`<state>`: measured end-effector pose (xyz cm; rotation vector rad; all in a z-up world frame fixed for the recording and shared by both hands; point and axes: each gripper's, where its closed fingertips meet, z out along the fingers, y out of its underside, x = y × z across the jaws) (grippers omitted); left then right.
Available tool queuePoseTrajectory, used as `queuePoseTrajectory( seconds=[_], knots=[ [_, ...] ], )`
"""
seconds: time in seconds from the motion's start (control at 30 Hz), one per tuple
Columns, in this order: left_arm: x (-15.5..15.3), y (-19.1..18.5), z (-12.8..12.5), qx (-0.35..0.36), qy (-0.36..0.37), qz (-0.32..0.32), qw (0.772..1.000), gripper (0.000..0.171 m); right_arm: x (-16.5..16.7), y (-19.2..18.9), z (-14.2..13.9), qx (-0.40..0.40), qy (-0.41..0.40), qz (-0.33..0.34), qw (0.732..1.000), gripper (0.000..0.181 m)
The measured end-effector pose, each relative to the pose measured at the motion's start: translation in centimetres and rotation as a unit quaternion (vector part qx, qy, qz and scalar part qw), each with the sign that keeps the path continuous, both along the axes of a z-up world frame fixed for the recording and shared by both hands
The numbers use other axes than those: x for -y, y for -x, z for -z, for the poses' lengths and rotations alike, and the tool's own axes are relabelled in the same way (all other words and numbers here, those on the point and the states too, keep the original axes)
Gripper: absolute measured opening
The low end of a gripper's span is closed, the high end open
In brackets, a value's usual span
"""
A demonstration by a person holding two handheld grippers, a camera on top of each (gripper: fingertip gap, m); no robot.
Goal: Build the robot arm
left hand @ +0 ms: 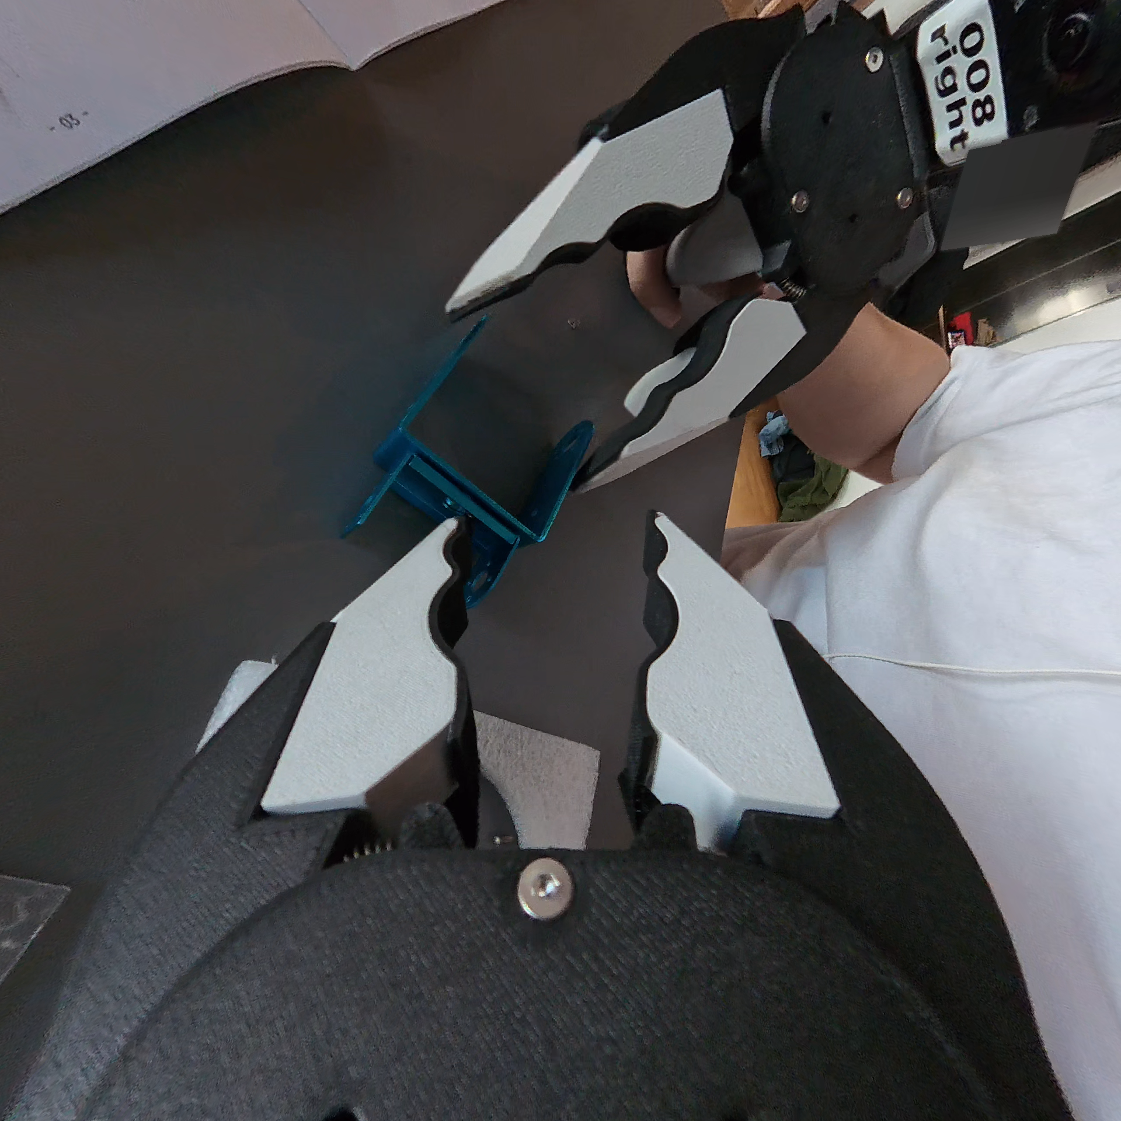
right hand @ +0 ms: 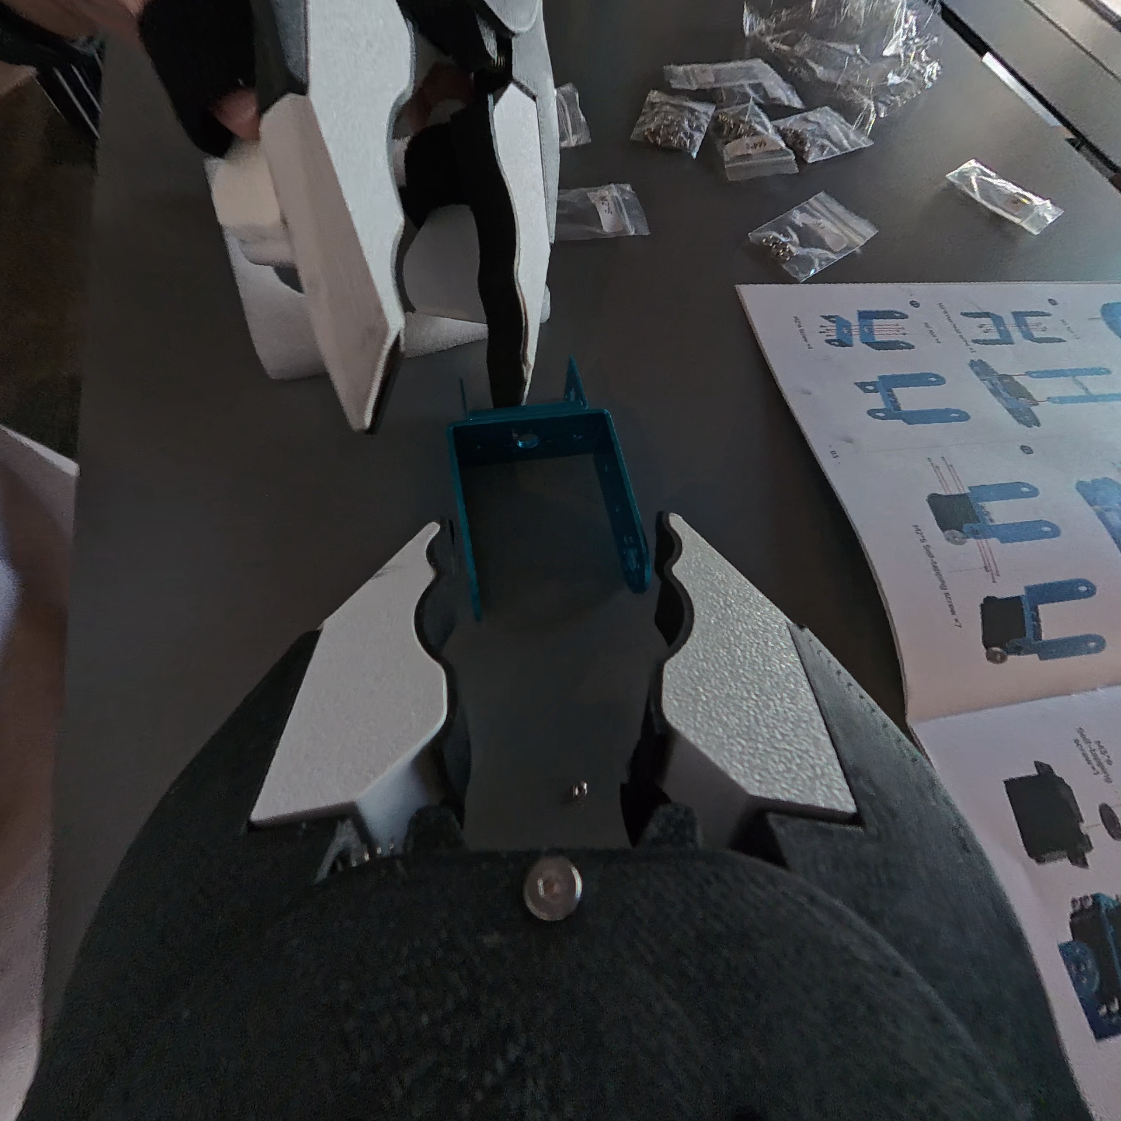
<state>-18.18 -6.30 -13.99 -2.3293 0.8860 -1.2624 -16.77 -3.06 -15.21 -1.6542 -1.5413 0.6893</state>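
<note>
The right gripper (right hand: pixel 549 528) is spread wide, its fingers flanking the arms of a blue bracket (right hand: pixel 540 485) lying on the dark table (right hand: pixel 242 485). The left gripper (left hand: pixel 555 525) is likewise released, one fingertip (left hand: pixel 446 534) touching the bracket's far end.

Centre: blue U-bracket assembly (right hand: pixel 540 485) sits hemmed between the spread left gripper (right hand: pixel 449 394) and right gripper (right hand: pixel 549 525).
Upper right: parts bags (right hand: pixel 728 139), instruction booklet (right hand: pixel 946 485) block.
Left: bare tabletop (right hand: pixel 242 515).
</note>
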Motion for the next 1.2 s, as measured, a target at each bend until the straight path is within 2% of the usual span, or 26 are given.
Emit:
queuePoseTrajectory(
  seconds=[0.1, 0.27, 0.7, 0.93, 1.1, 1.2],
  knots=[
    [0.0, 0.0, -0.1, 0.003, 0.002, -0.005, 1.000, 0.058, 0.5, -2.4, -0.8, -0.002, 0.014, 0.001, 1.000, 0.066],
    [-0.1, -0.1, -0.1, 0.005, -0.003, -0.007, 1.000, 0.058, 0.1, -7.1, -0.6, 0.029, 0.051, 0.008, 0.998, 0.046],
    [-0.2, -0.6, 0.0, 0.010, 0.003, -0.001, 1.000, 0.056, 0.8, -3.0, -0.6, 0.019, 0.038, -0.051, 0.998, 0.045],
    [-0.1, -0.5, -0.1, 0.009, 0.010, -0.003, 1.000, 0.057, 0.4, -5.3, -1.4, 0.028, 0.041, -0.044, 0.998, 0.043],
    [-0.2, -0.3, -0.1, -0.001, 0.007, -0.010, 1.000, 0.058, -0.4, -8.2, -0.7, 0.097, 0.034, -0.050, 0.993, 0.031],
    [-0.5, -0.3, -0.5, 0.007, -0.001, -0.024, 1.000, 0.058, -0.3, -8.7, -0.5, 0.147, 0.012, -0.086, 0.985, 0.026]
  ],
)
